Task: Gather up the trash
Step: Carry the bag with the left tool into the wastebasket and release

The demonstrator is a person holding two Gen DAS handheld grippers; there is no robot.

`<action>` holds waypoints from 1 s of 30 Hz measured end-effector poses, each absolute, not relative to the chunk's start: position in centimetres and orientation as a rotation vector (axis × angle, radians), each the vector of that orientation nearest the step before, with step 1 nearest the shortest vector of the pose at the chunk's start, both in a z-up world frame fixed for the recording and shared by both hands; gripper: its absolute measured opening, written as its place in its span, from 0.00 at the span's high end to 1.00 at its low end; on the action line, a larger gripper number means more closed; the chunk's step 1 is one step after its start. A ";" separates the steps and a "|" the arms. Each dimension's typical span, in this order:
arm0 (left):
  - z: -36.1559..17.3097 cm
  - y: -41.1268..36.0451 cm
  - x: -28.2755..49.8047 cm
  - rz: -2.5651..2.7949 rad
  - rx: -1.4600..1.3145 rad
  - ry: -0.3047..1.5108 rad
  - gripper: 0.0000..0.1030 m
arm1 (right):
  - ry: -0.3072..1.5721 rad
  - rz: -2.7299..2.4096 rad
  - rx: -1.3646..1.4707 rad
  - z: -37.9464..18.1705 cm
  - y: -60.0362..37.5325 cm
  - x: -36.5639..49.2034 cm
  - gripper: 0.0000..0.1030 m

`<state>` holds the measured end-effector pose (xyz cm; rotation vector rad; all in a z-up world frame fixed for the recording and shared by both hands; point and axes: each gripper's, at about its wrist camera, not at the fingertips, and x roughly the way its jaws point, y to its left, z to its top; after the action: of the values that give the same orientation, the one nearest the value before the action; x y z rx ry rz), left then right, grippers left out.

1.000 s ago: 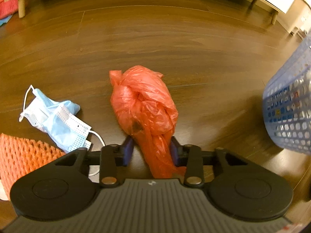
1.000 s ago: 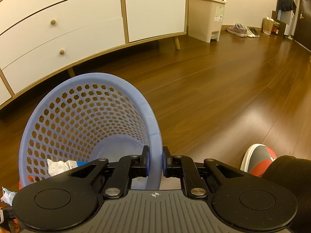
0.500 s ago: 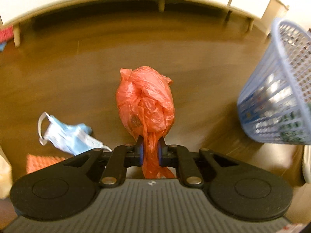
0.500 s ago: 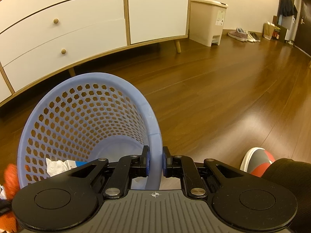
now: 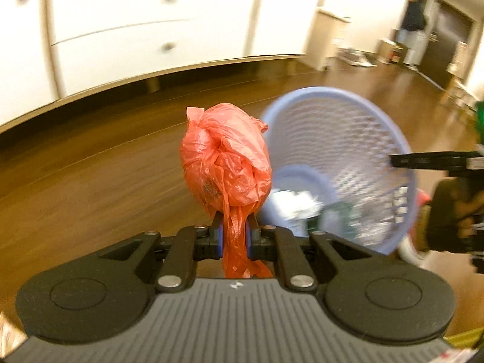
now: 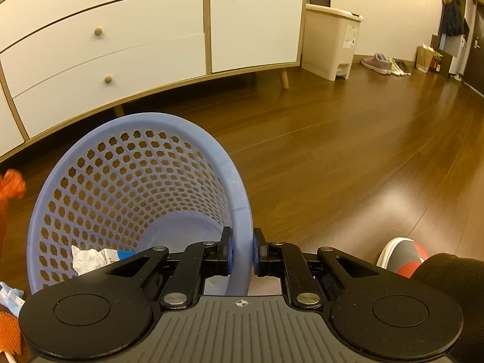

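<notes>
We had the left gripper point(image 5: 234, 236) clenched on the twisted neck of the orange plastic bag point(image 5: 225, 158); the tail of the bag hung down between its blue pads, and the knotted bulk stood out beyond the fingertips, clear of the wooden floor point(image 5: 90, 181); just to the right of the bag, and partly behind it in the left wrist view, lay the mouth of the blue basket point(image 5: 348, 151), tilted toward us, though that view was blurred. Our right gripper point(image 6: 241, 251) was closed on the near rim of the basket point(image 6: 130, 181), one finger inside the wall and one outside; in the bottom of it we saw crumpled white paper point(image 6: 86, 258) and some packaging we could not make out. At the far left edge of the right wrist view a blurred scrap of the bag point(image 6: 10, 186) showed beside the basket; low in that corner lay a blue face mask point(image 6: 9, 296) and orange mesh point(image 6: 9, 329). Beyond stood a white dresser point(image 6: 121, 39) and a beige pedal bin point(image 6: 331, 39).
</notes>
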<state>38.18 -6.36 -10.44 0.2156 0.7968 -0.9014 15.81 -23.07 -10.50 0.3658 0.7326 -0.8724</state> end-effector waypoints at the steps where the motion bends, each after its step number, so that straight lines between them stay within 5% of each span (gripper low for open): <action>1: -10.1 -7.1 38.0 -0.929 0.220 0.795 0.90 | 0.732 -0.870 0.365 -10.5 -23.1 15.8 0.91; 8: -9.6 -12.6 37.1 -1.078 0.225 0.843 0.88 | 0.730 -0.864 0.372 -10.7 -23.2 15.5 0.91; 15: -9.9 -15.5 38.2 -1.092 0.129 0.888 0.52 | 0.733 -0.870 0.402 -10.8 -24.0 15.2 0.91; 30: -10.1 -14.3 39.1 -0.897 0.236 0.835 0.49 | 0.749 -0.910 0.682 -12.2 -28.6 12.1 0.82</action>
<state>39.13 -14.28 -10.15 0.2357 0.8354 -0.8970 12.12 -28.58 -12.19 0.6819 0.7485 -0.9097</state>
